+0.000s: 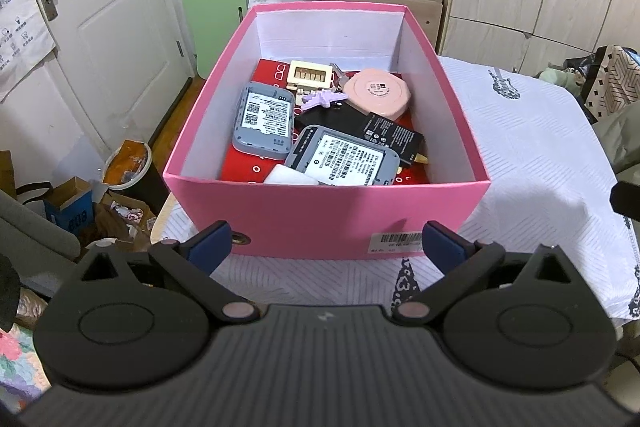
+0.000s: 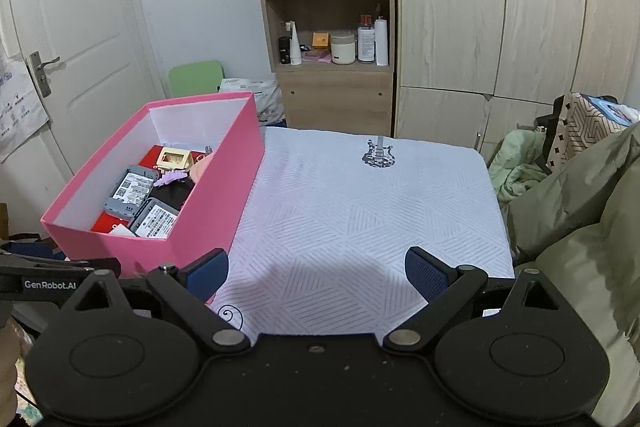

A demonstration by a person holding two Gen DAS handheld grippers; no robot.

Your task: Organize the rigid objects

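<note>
1. Left gripper (image 1: pixel 326 247) released, jaws spread wide, holding nothing, hanging just short of the pink box (image 1: pixel 328 211) near wall.
2. Right gripper (image 2: pixel 316 275) released too, jaws wide apart, empty, over bare white cloth on the tabletop (image 2: pixel 360 211).
3. Pink box sits at 10 o'clock of the tabletop in the right wrist view, open top, white inside.
4. Inside the box: two grey devices (image 1: pixel 264 121) (image 1: pixel 346 159) label-side up at 8 and 6 o'clock, black battery (image 1: pixel 394 139) at 3 o'clock, round pink case (image 1: pixel 378 91) at 1 o'clock, cream frame (image 1: pixel 310 73) at 12 o'clock, lilac piece (image 1: pixel 322 99) centre.
5. All lie on a red card (image 1: pixel 240 169).
</note>
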